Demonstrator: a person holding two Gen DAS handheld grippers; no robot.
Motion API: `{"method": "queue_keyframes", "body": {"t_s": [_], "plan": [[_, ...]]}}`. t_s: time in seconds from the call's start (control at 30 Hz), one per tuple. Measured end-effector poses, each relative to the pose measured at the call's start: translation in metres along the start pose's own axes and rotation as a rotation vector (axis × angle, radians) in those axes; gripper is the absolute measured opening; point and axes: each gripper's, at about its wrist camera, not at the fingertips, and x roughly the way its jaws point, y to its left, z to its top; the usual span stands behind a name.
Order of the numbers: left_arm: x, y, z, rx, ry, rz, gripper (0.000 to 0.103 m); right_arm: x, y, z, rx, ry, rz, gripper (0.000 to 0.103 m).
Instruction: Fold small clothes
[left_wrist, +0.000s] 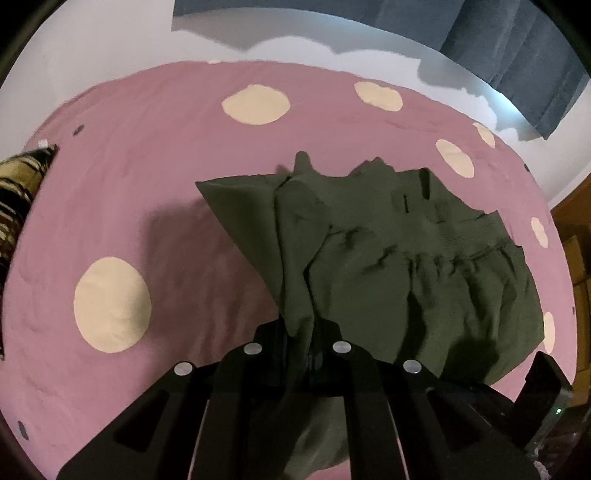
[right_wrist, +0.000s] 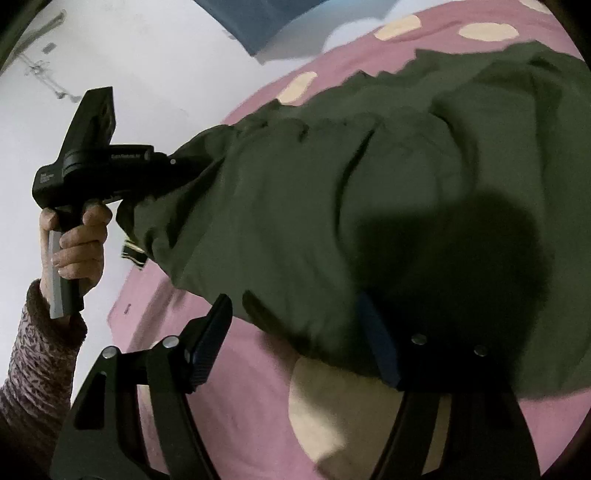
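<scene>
The left gripper (left_wrist: 300, 334) clamps a raised fold of the olive garment (left_wrist: 388, 266), which lies on the pink spotted bedspread (left_wrist: 147, 192) towards its right edge. The right gripper (right_wrist: 295, 343) stands parted around the garment's near edge.

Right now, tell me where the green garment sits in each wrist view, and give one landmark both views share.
Left wrist view: green garment fills centre and right, one fold pinched in the left gripper.
Right wrist view: it spreads across centre and upper right, its left end held up.
Shared landmark: the pink cover with cream dots.
</scene>
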Motion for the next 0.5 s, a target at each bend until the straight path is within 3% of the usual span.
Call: {"method": "queue_keyframes", "body": {"t_s": [0.23, 0.5], "plan": [[-0.026, -0.055, 0.014, 0.049, -0.014, 0.065, 0.007, -0.023, -0.005, -0.001, 0.079, -0.033, 0.081, 0.07], [-0.036, -0.123, 0.028, 0.098, -0.001, 0.175, 0.007, -0.068, -0.016, -0.015, 0.105, -0.063, 0.051, 0.07]]}}
